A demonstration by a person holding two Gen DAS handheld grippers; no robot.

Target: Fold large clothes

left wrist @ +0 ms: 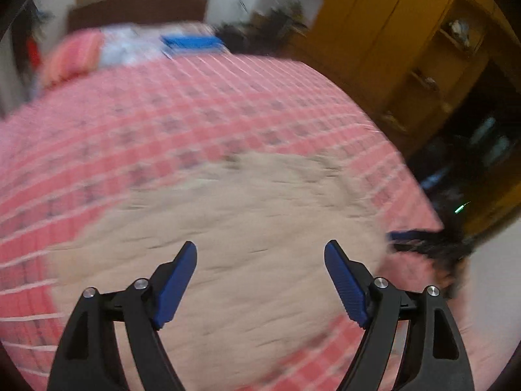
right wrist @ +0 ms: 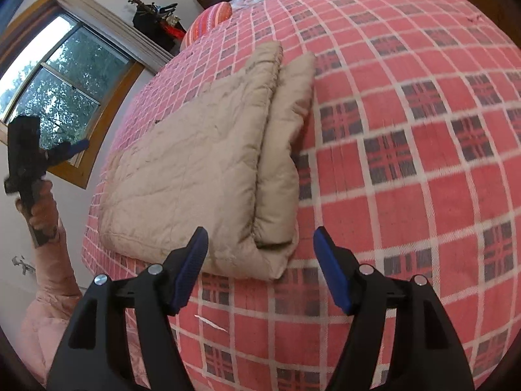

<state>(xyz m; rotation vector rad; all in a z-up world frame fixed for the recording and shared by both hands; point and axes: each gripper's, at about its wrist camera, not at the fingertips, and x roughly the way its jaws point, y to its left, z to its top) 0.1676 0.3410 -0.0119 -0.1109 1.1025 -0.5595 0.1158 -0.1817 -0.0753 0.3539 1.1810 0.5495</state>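
Note:
A beige quilted garment (right wrist: 195, 163) lies folded into a thick rectangle on the red plaid bedspread (right wrist: 407, 179). The left wrist view shows it blurred as a beige patch (left wrist: 260, 244). My right gripper (right wrist: 260, 241) hovers open just above the folded garment's near corner, with nothing between its blue pads. My left gripper (left wrist: 260, 254) is open too, above the garment and empty. From the right wrist view, the left gripper (right wrist: 70, 148) appears raised at the far left, held by a hand in a pink sleeve (right wrist: 52, 260). In the left wrist view the right gripper (left wrist: 423, 244) shows blurred at the right edge.
A striped pink pillow (right wrist: 210, 21) and pale bedding (left wrist: 130, 45) lie at the head of the bed, with a blue item (left wrist: 192, 44) beside them. A wooden wardrobe (left wrist: 390, 32) stands along one side. A window (right wrist: 58, 81) is on the wall by the other side.

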